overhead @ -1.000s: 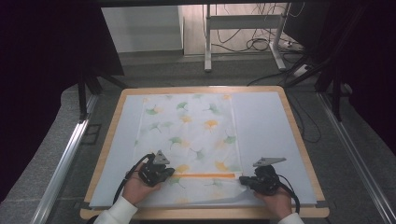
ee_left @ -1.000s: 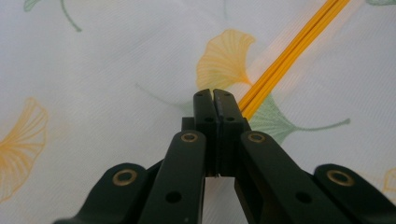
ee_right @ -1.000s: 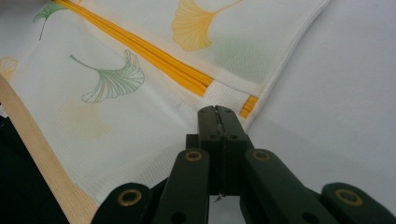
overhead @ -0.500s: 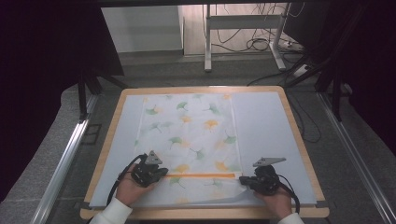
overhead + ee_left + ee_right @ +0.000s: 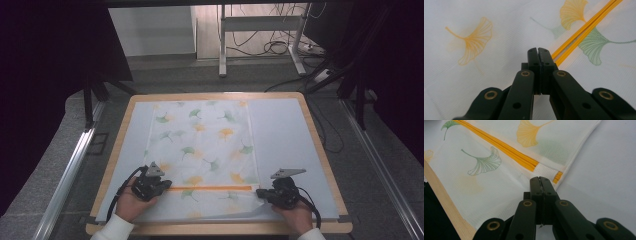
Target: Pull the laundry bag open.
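left claw [image 5: 159,185] pressed together, empty, at cloth's [image 5: 200,150] left edge | right claw [image 5: 266,194] pressed together, empty, at its right edge | orange stripe [image 5: 207,188] between them, likely a fold guide | cloth flat on surface [image 5: 285,130] beyond

Table [image 5: 320,145]: wooden rim, pale blue-grey top, sits centre of the high view. Everything else placed relative to it:
- Grey speckled floor [image 5: 60,150] all round it.
- Metal rail [image 5: 70,175] just off the table's left edge, running diagonally towards the bottom; a matching rail [image 5: 380,160] off its right edge.
- Beyond the table's far edge: white desk frame [image 5: 260,22] with two legs, a tangle of cables [image 5: 272,47] under it, power strip [image 5: 310,48] to the right of that tangle.
- Black cable [image 5: 327,130] trails on the floor by the table's far right corner.
- Dark curtains [image 5: 45,65] on both sides of the table.
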The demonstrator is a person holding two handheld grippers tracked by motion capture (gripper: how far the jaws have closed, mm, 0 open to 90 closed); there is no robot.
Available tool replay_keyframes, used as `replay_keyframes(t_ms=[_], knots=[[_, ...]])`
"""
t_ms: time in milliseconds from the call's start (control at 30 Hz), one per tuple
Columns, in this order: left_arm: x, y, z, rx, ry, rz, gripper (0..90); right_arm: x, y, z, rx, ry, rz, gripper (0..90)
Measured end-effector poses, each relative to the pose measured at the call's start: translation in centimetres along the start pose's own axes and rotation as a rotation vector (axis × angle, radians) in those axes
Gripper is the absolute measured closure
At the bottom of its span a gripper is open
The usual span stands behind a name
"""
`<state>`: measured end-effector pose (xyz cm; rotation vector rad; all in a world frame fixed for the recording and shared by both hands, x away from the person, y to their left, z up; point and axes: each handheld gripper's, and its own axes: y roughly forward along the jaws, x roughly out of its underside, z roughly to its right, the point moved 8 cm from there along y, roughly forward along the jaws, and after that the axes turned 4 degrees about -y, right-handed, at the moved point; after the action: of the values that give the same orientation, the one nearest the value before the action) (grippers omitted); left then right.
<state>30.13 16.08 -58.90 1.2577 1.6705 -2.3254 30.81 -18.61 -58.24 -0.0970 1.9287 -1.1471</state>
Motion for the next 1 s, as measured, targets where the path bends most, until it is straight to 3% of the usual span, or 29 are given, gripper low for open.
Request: replay_keyframes(t_ms=[1000], knots=[[2.3, -1.9, -2.9, -0.052, -0.080, 0.013, 90.0, 0.0, 0.0, 0.0, 0.002, -0.005, -0.001, 89.2]])
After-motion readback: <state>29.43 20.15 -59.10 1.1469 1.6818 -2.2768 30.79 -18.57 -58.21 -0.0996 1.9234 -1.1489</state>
